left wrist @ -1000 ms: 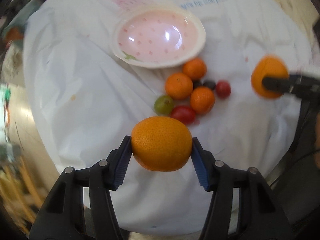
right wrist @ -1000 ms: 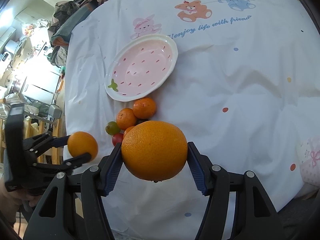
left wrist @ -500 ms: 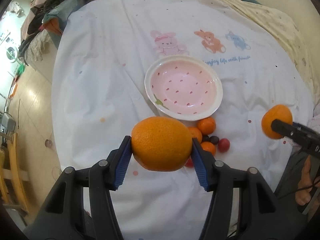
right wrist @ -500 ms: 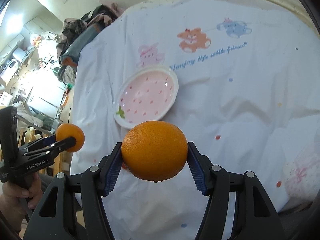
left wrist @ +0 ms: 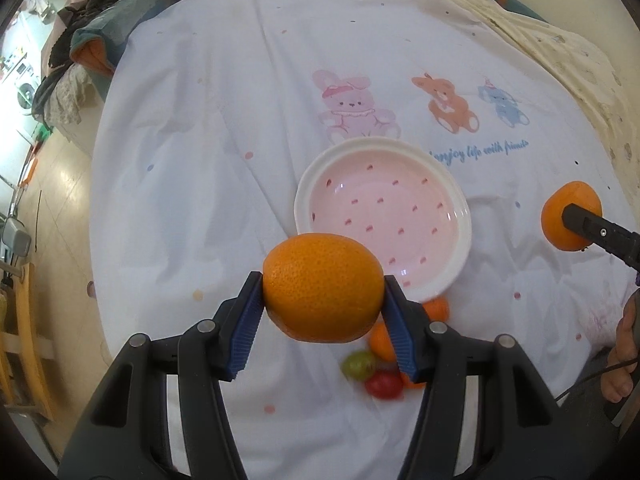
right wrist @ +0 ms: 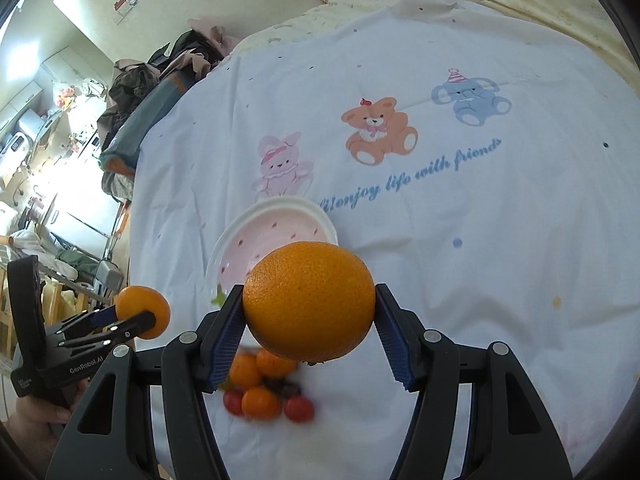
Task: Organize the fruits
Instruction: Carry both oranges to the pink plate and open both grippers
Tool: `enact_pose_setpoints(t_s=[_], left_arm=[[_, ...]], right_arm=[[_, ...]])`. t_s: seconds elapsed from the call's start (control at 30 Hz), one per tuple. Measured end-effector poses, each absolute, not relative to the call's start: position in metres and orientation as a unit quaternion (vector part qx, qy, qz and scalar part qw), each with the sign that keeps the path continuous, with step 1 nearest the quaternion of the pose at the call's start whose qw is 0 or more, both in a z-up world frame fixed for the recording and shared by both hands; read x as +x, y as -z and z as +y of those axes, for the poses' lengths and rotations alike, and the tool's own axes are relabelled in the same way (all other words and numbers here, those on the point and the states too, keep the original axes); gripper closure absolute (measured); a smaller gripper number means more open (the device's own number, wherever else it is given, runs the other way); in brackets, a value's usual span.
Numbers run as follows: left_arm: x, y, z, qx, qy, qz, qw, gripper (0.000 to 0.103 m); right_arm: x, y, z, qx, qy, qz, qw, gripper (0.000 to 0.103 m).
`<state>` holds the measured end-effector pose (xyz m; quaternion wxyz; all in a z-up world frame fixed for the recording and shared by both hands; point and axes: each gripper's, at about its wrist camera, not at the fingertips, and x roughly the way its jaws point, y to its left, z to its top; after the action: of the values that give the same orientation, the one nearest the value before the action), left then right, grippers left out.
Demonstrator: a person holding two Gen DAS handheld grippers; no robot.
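Note:
My left gripper point(left wrist: 322, 296) is shut on a large orange point(left wrist: 320, 280), held in the air in front of the near rim of the pink strawberry-print plate point(left wrist: 301, 200). My right gripper point(right wrist: 310, 308) is shut on a second large orange point(right wrist: 308, 292), which hides the near part of the plate point(right wrist: 256, 220). Each view catches the other gripper off to the side with its orange point(left wrist: 560, 204) point(right wrist: 140, 304). A pile of small fruits lies on the cloth below the plate: tangerines point(right wrist: 260, 402), cherry tomatoes point(left wrist: 384, 385) and a green grape point(left wrist: 358, 364).
A white cloth point(left wrist: 180, 200) printed with a rabbit, a bear and an elephant covers the bed. Heaped clothes point(right wrist: 160, 76) lie at its far left edge. The floor and furniture point(left wrist: 24, 320) show to the left. A person's hand point(right wrist: 32, 420) holds the left gripper's handle.
Both grippers have drawn back and up from the fruit pile with their oranges still held. The plate and the pile have slid down in both views, and more of the printed cloth shows.

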<state>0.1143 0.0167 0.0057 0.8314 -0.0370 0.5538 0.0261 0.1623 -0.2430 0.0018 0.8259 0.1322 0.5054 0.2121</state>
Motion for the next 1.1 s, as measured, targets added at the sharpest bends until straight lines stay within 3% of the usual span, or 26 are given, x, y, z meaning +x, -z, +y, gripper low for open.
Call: enact_pose_setpoints(t_s=[0.57, 1.1], left_arm=[[0.185, 0.036, 0.010, -0.029, -0.024, 0.568, 0.822, 0.049], [0.219, 0.076, -0.007, -0.006, 0.002, 0.589, 0.808, 0.049]], right_arm=[[0.238, 0.041, -0.210, 0.105, -0.210, 0.534, 0.812, 0.038], [0.274, 0.086, -0.187, 0.144, -0.238, 0.581, 0.765, 0.038]])
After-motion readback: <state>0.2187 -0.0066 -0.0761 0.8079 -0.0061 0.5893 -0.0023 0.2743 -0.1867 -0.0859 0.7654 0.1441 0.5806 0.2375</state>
